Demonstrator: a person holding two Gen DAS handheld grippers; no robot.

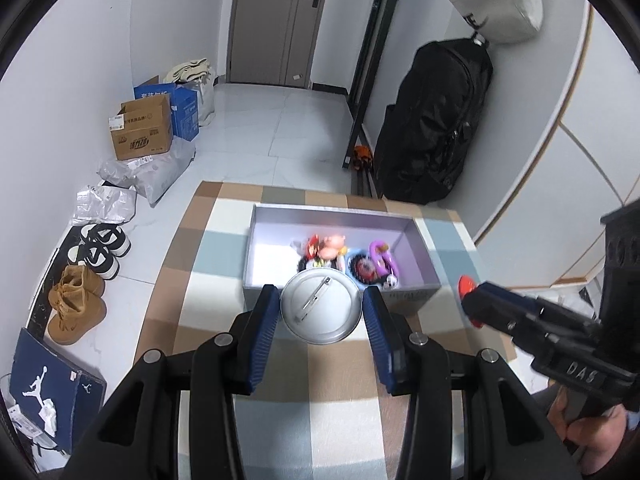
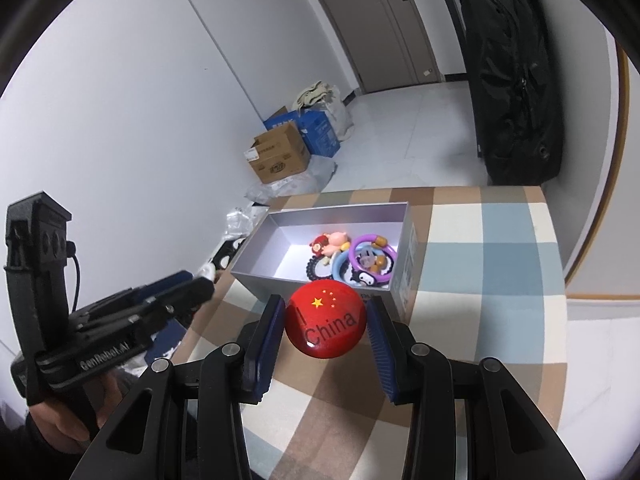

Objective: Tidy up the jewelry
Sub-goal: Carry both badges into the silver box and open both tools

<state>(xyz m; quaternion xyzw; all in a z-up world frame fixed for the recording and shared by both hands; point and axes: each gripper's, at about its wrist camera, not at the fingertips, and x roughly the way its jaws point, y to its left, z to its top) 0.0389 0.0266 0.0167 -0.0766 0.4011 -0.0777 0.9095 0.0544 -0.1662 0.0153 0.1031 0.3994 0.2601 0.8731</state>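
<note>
My left gripper [image 1: 321, 307] is shut on a round silver pin badge [image 1: 320, 307], pin side up, held above the checked tablecloth just before the box. My right gripper [image 2: 326, 320] is shut on a red round badge [image 2: 326, 318] with yellow stars and the word China; that same red badge [image 1: 467, 286] shows edge-on in the left wrist view. An open grey box [image 1: 256, 232] with a lilac inside holds several colourful trinkets [image 1: 344, 258], among them a purple ring [image 2: 370, 250] and a pink figure [image 2: 334, 240]. The left gripper [image 2: 196, 286] appears at the left of the right wrist view.
The table [image 1: 208, 248] carries a brown, blue and white checked cloth. On the floor to the left lie cardboard boxes [image 1: 142, 132], plastic parcels, shoes [image 1: 76, 300] and a blue shoebox [image 1: 48, 392]. A black bag [image 1: 434, 120] leans at the back right beside a door.
</note>
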